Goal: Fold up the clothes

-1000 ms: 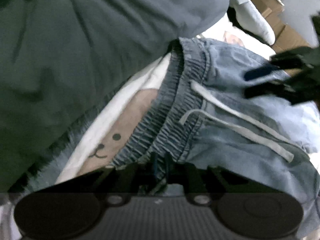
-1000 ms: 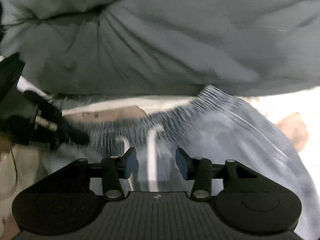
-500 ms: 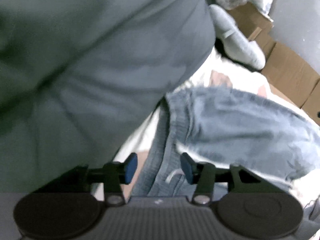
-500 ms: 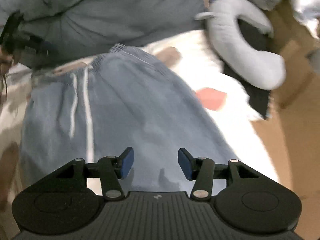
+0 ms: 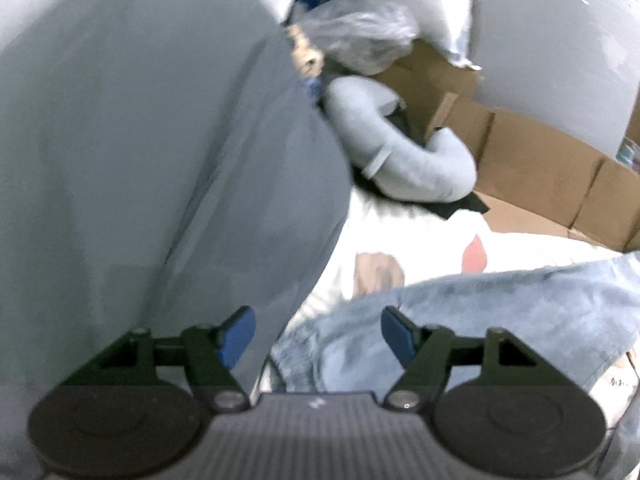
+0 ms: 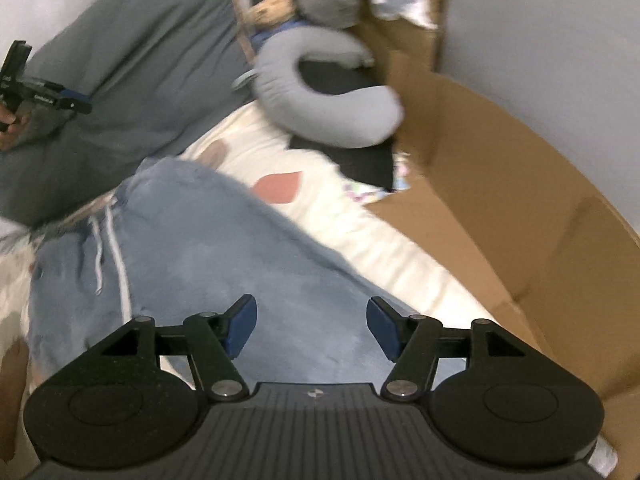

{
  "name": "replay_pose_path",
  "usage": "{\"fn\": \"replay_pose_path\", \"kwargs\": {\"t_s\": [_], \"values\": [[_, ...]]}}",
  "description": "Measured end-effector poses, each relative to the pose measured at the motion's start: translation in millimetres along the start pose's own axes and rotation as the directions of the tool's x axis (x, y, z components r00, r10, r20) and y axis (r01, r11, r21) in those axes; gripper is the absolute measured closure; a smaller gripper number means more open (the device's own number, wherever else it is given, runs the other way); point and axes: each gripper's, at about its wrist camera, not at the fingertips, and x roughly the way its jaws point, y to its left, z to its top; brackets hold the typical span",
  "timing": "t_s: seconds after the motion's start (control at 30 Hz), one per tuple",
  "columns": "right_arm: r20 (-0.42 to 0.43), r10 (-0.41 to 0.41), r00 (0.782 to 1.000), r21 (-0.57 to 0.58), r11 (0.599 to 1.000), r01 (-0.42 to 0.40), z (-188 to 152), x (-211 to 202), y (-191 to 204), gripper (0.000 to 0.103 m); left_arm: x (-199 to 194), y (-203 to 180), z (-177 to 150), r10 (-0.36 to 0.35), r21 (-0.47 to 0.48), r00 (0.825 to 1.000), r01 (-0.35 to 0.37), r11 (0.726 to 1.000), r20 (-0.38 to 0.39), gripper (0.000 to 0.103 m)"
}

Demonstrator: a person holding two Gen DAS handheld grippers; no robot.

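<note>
— So, where are the jeans [image 6: 192, 248] at this moment?

— They lie spread on the white bedsheet [image 6: 352, 220], a light blue pair with an elastic waist and a white drawstring [image 6: 114, 248]. In the right wrist view the waistband is toward the upper left, next to a big grey cloth [image 6: 132, 60], and the fabric reaches down under the gripper.

— Does the right gripper [image 6: 311, 326] hold them?

— No. Its jaws are apart and opening wider; the blue pads have nothing between them, the denim is only seen below, behind them.

— And the left gripper [image 5: 318, 334]?

— It is the same: its jaws are opening, released, with no cloth pinched. Through the gap I see the edge of the jeans [image 5: 500, 312] and a part of the sheet. The grey cloth [image 5: 160, 140] fills the left side of that view.

— What else is near?

— A grey neck pillow [image 6: 320, 96] lies at the far end of the sheet, beside a brown cardboard box [image 6: 512, 184]. The sheet has a pink printed patch [image 6: 280, 188] just beside the jeans.
</note>
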Motion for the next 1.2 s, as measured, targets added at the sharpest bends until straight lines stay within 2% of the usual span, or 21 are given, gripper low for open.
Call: {"fn": "replay_pose_path", "kwargs": {"t_s": [0.23,0.47,0.73,0.9,1.07,1.2], "values": [[0.071,-0.107,0.992,0.128,0.987,0.097,-42.4,-33.3,-50.1,0.035,27.2,-40.6,43.0,-0.045,0.082,0.998,0.048,0.995,-0.034,0.03],[0.095,-0.197,0.976,0.26,0.951,0.167,-88.5,-50.9,-92.3,0.034,53.6,-76.5,54.4,-0.079,0.149,0.994,0.089,0.985,-0.071,0.03],[0.092,-0.29,0.953,0.346,0.906,0.242,-135.4,-38.0,-105.0,0.033,92.1,-113.0,37.0,-0.084,0.243,0.993,0.102,0.965,-0.083,0.03],[0.038,-0.312,0.949,0.388,0.88,0.274,-153.5,-20.6,-108.3,0.033,125.3,-130.7,14.4,-0.071,0.308,0.993,0.096,0.946,-0.093,0.031],[-0.001,-0.324,0.946,0.39,0.871,0.299,-162.0,-2.7,-110.5,0.033,154.2,-140.3,-5.4,-0.031,0.384,0.995,0.066,0.921,-0.096,0.033],[-0.039,-0.366,0.93,0.398,0.848,0.351,-169.1,6.9,-117.2,0.033,175.4,-147.2,-13.2,-0.013,0.436,0.995,0.057,0.898,-0.103,0.033]]}}
